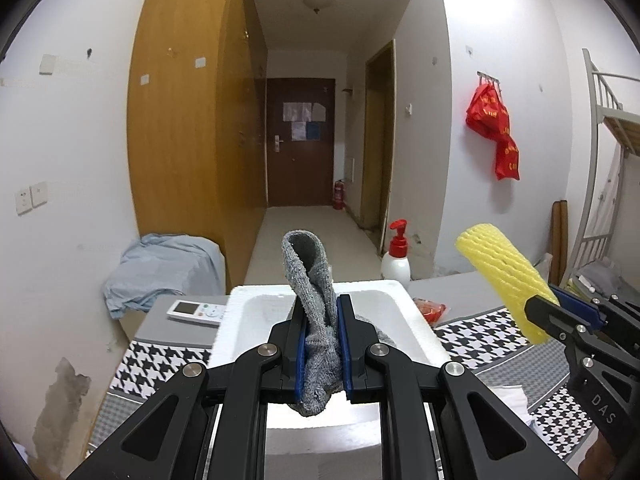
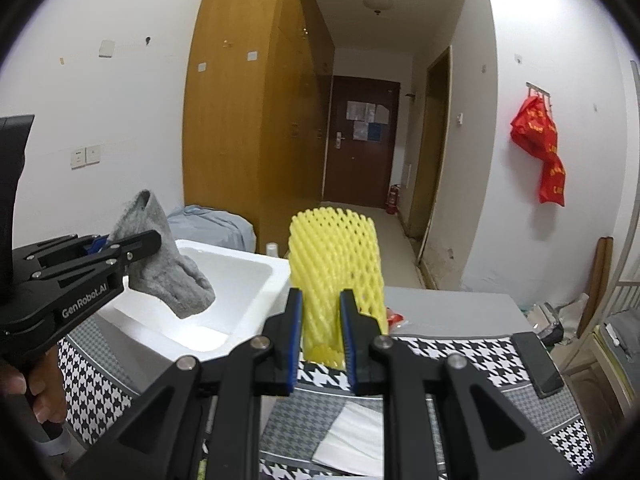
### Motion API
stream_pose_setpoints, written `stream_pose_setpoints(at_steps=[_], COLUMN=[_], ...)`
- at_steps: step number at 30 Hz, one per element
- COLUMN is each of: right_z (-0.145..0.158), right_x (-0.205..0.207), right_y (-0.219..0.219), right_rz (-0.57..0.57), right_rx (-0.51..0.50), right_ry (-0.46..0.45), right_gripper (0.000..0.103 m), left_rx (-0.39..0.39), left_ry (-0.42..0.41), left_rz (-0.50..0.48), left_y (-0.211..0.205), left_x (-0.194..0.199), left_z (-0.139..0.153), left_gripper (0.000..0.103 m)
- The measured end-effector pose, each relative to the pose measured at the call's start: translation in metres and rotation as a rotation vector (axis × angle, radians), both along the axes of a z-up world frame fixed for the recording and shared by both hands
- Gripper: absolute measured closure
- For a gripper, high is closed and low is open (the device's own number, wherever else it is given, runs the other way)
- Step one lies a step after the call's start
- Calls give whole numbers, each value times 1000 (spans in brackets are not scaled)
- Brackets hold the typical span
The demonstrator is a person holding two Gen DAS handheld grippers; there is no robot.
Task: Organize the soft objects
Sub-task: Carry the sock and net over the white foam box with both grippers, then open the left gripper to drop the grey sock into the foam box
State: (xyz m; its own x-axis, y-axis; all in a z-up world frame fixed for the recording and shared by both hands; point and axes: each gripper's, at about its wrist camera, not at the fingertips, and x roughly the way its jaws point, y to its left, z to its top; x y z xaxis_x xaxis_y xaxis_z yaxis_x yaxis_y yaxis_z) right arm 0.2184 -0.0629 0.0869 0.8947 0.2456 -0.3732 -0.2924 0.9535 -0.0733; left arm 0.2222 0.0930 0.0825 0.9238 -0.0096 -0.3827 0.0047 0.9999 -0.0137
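Left gripper (image 1: pixel 322 344): jaws drawn in close on a grey sock (image 1: pixel 316 312), blue pads pressing it from both sides at mid-length. The cuff stands up above the fingers, open at the top; the toe end hangs limp below them. The right wrist view shows the same sock (image 2: pixel 168 276) held in the air over the near-left part of a white foam box (image 2: pixel 248 280), not touching it.

Right gripper (image 2: pixel 320 338): jaws narrowed on a yellow foam net sleeve (image 2: pixel 336 264), gripped at its lower end. The sleeve stands nearly upright above the fingers and is held off the table, just right of the box.

Handling, judged:
- Sock: knit, ribbed, very light, fully limp. It folds around the pads and will not slip easily; the fabric has grip. A hold at mid-length lets both ends droop, so the toe likely lands first on release.
- Sleeve: open diamond mesh, tubular, springy, close to weightless. It squashes flat between the pads yet keeps its tube shape above them. A light pinch on the end wall suffices; a hard one only crushes it. It may spring or roll when let go.
- Neither item is fragile.

Surroundings: box is matte white foam with thick rounded walls and a deep hollow. It sits on a black-and-white houndstooth cloth (image 2: pixel 460 350). A white remote (image 1: pixel 196 312) lies left of the box; a white pump bottle with a red top (image 1: pixel 396 256) stands beyond its far right corner.
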Motion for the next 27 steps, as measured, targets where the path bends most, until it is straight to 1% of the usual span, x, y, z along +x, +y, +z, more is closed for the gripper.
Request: stream_pose_setpoints(at_steps=[17,19,21,22,23,24,25,26,27], right_z=[0,0,-2,-2,-2,-2,-2,-2,-2], right_x=[1,1,0,0,0,0,1,0,1], right_y=[3,5,5,5,4,4,5,4,5], right_rz=[-19,-20,-19,-20,-20,-19,-20,-22,-24], right_rx=[-4,-8,-9,-9,-9,-8,-7,-8,-7], right_ry=[0,-1,0,0,-1,-1,-1,0,0], right_gripper=[81,81,81,81,81,81,81,81,81], left_rx=[-2,-6,-2,1,5,5,4,5,9], left_ry=[30,33,35,33,28,18,8,-5,-13], left_rz=[3,7,13,19,31,36,37,45,55], left_y=[1,2,3,2,3,3,3,4,5], left_x=[13,15,16,16,16,14,13,11,10], left_z=[-4,-4,-5,-5,-5,-5,-5,-4,-4], left_gripper=[88,85,77,64,46,38,25,17,14])
